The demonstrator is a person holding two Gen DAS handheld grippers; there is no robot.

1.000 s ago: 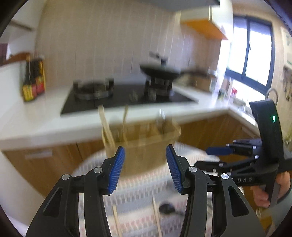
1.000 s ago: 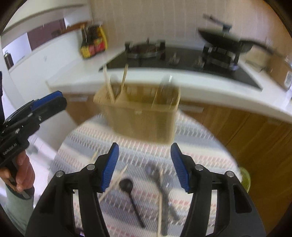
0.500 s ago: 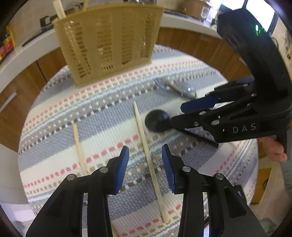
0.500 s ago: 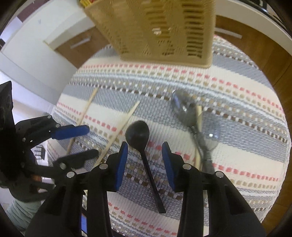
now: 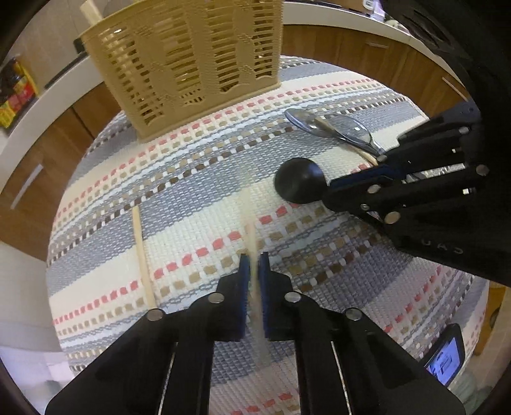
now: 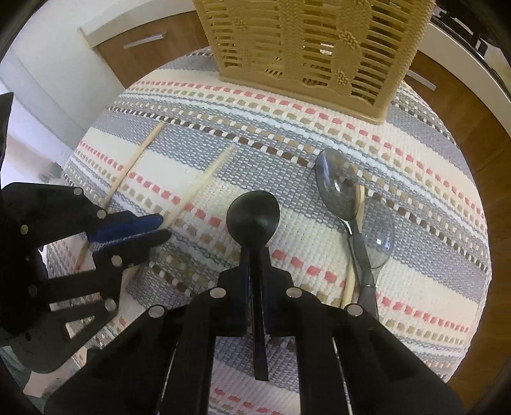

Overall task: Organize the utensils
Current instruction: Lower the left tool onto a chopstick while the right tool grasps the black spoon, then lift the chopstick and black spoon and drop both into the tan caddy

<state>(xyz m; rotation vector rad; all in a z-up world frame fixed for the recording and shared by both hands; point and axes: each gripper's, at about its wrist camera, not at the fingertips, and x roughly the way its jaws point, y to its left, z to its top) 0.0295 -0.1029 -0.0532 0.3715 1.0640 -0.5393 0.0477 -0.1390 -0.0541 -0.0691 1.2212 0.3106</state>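
Observation:
My left gripper (image 5: 253, 266) is shut on a pale wooden chopstick (image 5: 250, 230) lying on the striped mat; it also shows in the right wrist view (image 6: 204, 180). My right gripper (image 6: 255, 252) is shut on the handle of a black spoon (image 6: 253, 217), whose bowl shows in the left wrist view (image 5: 298, 185). A second chopstick (image 5: 142, 258) lies to the left. Two grey translucent spoons (image 6: 338, 182) and another chopstick (image 6: 356, 242) lie at the right. The beige slatted utensil basket (image 5: 191, 60) stands at the far edge of the mat.
The round table has a striped woven mat (image 5: 319, 255). Wooden cabinets (image 6: 453, 105) and a white counter edge (image 5: 345, 16) lie behind. A phone (image 5: 445, 360) sits at the lower right in the left wrist view. Bottles (image 5: 14, 89) stand on the counter at the left.
Both grippers have come down to the mat and closed: the left on the middle chopstick, the right on the black spoon's handle. Half a second ago both were open.

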